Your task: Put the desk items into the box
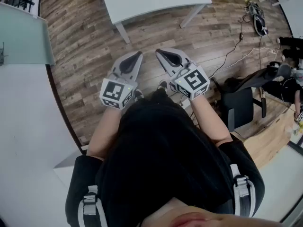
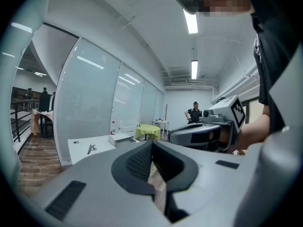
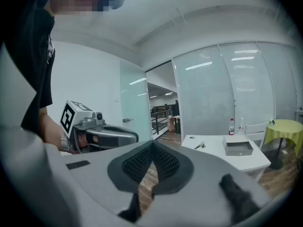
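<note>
Head view: I have both tools held level in front of the person's body, side by side, noses toward 12 o'clock. The left gripper sits just beside the right gripper, apart from it, over the wood floor. The white table is at 12 o'clock, well apart from both. A chair stands at 3 o'clock, and cables trail at 2 o'clock.

Left gripper view: my left jaws are pressed together at the tips with nothing between them. The box sits on the table at 9 o'clock of the jaw tips, far off. A small item lies on the tabletop at 9 o'clock of the box, apart from it. A yellow table is just past the box, and a person stands far back at 1 o'clock. The right gripper passes at 3 o'clock.

Right gripper view: my right jaws are closed tight and carry nothing. The box lies open on the table at 3 o'clock of the tips, well apart. The item rests at 9 o'clock of the box, and a bottle stands behind the box at 12 o'clock of it. The left gripper shows at 9 o'clock.
</note>
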Demonstrator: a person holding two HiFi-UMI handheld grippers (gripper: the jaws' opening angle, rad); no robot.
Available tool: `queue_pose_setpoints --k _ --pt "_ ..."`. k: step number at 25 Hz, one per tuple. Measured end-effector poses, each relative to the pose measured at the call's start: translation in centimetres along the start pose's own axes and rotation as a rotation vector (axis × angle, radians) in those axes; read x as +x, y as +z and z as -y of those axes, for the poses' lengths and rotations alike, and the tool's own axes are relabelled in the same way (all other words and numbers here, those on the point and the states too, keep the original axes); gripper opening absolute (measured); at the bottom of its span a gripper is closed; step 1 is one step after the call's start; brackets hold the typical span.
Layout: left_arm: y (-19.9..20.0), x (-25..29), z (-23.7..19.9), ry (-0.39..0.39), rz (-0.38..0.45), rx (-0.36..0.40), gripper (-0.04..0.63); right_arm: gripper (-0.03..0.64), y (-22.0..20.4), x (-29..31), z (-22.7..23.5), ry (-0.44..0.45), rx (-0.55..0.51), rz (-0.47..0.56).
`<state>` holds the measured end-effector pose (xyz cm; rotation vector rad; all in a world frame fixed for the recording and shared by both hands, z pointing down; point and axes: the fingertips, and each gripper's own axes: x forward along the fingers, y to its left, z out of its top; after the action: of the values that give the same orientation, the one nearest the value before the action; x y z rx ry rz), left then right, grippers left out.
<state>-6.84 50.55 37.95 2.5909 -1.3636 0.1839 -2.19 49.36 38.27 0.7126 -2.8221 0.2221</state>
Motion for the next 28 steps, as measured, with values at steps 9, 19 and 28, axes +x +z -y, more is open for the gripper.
queue_pose_setpoints --k 9,19,28 --pt "0.5 1.6 0.3 0.008 -0.004 -0.003 0.012 0.017 0.2 -0.6 1.9 -0.007 0.006 -0.002" --pt "1.4 4.2 1.4 0.033 0.003 -0.005 0.012 0.017 0.5 -2.4 5.0 -0.014 -0.006 0.018" --pt "2.4 7.5 2.9 0.073 0.002 -0.008 0.012 0.017 0.4 -4.1 8.5 0.018 -0.01 0.023"
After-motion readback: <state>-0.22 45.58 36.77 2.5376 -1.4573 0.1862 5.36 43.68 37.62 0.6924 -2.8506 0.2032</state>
